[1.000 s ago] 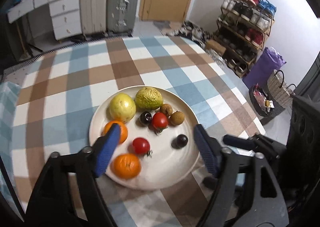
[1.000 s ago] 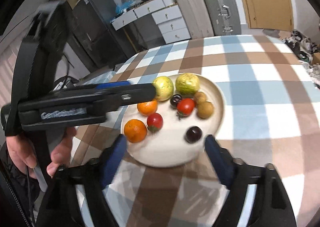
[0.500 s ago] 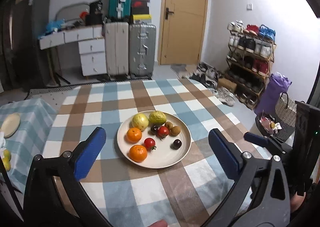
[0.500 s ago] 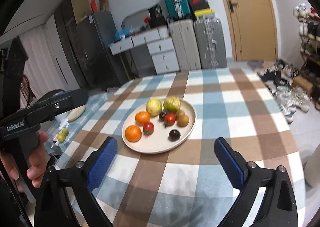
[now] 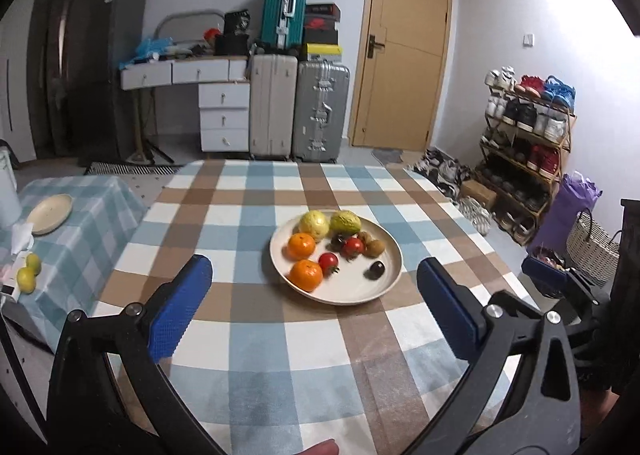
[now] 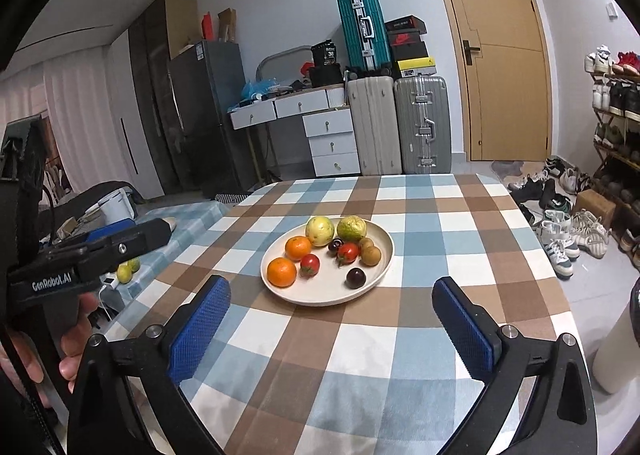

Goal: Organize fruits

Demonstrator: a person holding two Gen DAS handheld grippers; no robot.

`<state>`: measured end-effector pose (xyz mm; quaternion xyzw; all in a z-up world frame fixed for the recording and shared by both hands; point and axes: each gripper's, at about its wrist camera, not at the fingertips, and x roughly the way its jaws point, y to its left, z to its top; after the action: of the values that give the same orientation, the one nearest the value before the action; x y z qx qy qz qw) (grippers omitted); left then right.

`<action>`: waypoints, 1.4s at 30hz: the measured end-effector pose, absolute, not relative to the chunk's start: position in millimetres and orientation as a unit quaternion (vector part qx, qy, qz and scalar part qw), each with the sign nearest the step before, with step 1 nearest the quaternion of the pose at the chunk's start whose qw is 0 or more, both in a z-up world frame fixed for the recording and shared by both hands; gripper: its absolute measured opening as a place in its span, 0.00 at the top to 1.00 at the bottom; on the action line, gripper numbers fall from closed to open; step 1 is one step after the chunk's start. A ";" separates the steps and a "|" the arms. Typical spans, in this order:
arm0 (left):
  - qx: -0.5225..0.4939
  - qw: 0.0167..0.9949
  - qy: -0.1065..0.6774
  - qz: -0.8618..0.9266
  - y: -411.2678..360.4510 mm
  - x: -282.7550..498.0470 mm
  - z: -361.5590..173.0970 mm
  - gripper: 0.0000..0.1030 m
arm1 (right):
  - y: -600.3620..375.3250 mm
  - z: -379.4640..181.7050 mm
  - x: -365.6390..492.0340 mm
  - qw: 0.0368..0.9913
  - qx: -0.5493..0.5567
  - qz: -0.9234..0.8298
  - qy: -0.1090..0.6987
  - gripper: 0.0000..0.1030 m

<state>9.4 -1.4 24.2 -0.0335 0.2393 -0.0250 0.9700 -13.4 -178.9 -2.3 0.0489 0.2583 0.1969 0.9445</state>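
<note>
Both tongs stand spread wide with nothing between their blue pads. The right tongs (image 6: 332,319) are just finishing their opening; the left tongs (image 5: 314,305) are fully apart and empty.

The fruits all lie on a cream plate (image 6: 376,275) on the checked counter (image 6: 440,223), ahead of both tongs and apart from them. From the right tongs the plate sits straight ahead, a little toward the left pad (image 6: 200,329); from the left tongs it sits ahead between the two pads, nearer the right one (image 5: 448,315).

On the plate, seen from the right tongs: an orange (image 6: 282,272) nearest on the left, a second orange (image 6: 298,247) just beyond it, a red tomato (image 6: 310,264) beside them, and a dark plum (image 6: 355,277) nearest on the right, apart from the others. At the far rim lie a yellow guava (image 6: 319,231) and a green guava (image 6: 351,228), touching. In front of these cluster a second plum (image 6: 334,245), a second tomato (image 6: 347,252) and two small brown fruits (image 6: 370,253).

Far to the left of the left tongs, a side table carries an empty plate (image 5: 50,213) and two small green fruits (image 5: 28,273). A hand (image 6: 60,343) grips the left tool at the left edge of the right view.
</note>
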 end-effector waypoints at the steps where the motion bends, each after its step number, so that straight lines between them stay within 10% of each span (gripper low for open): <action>1: -0.031 0.971 0.236 -0.024 -1.2 6.9 23.3 0.01 | -177.4 -2.8 -15.2 0.945 0.045 0.198 0.258 0.00; 42: -0.013 0.967 0.255 -0.013 -7.0 20.1 -5.0 0.01 | -175.1 -1.6 -21.5 0.945 0.046 0.201 0.255 0.00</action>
<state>20.1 -7.0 -5.0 -0.0132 0.2552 -0.0129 0.9667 -21.5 -175.1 -1.6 0.0462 0.2553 0.2006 0.9447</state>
